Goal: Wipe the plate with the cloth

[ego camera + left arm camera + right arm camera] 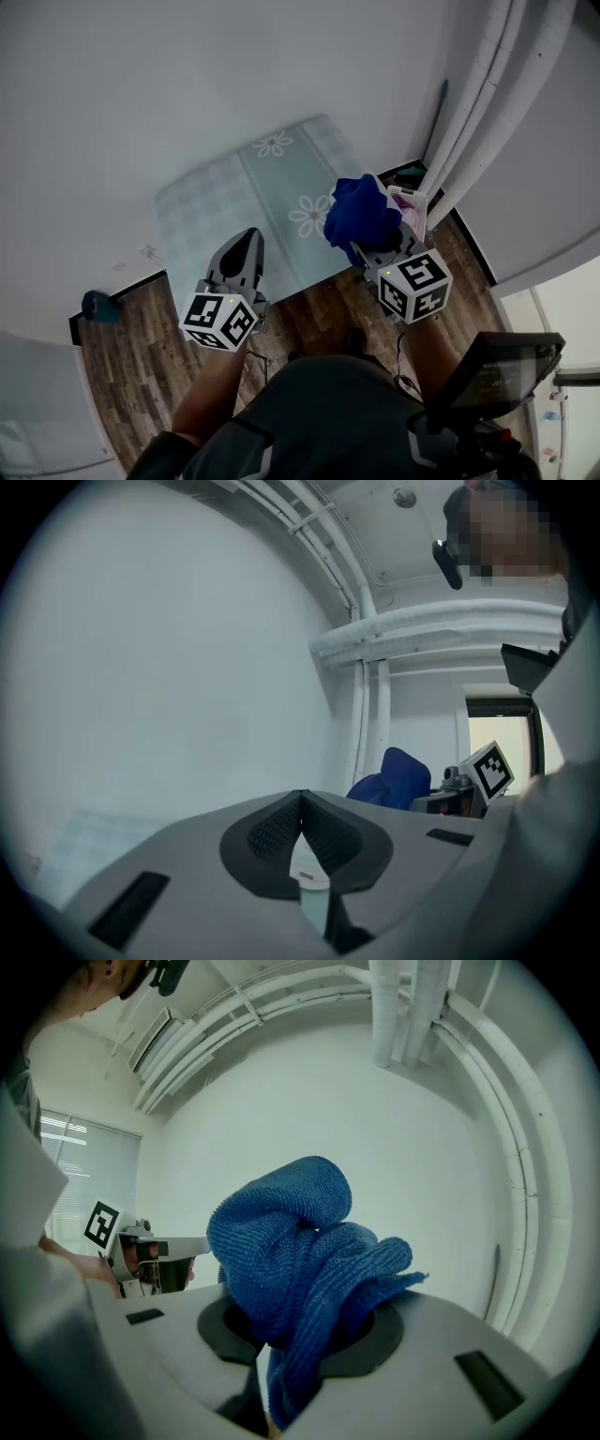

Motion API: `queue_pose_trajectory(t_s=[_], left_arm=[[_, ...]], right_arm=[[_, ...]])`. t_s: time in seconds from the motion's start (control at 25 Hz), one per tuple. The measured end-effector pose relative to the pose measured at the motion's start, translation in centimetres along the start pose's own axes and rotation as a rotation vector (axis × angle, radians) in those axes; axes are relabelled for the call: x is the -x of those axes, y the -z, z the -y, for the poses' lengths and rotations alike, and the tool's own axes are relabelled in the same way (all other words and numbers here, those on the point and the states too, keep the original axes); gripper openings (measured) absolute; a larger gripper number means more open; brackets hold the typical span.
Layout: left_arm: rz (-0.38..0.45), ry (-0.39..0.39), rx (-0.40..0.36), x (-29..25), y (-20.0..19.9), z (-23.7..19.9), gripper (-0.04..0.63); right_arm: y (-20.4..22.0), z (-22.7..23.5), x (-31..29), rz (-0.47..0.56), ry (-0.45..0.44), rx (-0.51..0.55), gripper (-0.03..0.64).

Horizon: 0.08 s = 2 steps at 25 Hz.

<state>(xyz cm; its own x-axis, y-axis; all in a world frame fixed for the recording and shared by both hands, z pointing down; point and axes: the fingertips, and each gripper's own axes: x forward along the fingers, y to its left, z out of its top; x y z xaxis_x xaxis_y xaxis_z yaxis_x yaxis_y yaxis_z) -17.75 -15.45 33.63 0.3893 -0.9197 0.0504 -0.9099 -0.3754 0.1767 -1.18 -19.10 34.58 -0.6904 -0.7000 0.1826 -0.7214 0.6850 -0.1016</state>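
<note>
"Two grippers, close in. What is each one doing?"

"The left gripper has its fingers pressed together on nothing. It looks idle, lifted out of the way. The right gripper has its fingers clamped on the blue microfibre cloth, which is bunched above them, probably gathered into a pad for wiping."

"And the plate?"

"No view shows one. Beyond the grippers a pale checked mat with daisies lies on the white worktop, likely where the plate belongs. White pipes run up at the far right."
</note>
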Motion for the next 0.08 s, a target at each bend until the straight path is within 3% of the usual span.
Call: queue_pose_trajectory(t_s=[0.08], left_arm=[[-0.004,0.006,0.008,0.17,0.17,0.39,0.009]], right_arm=[[0.03,-0.06,0.38,0.0,0.002,0.001,0.129]])
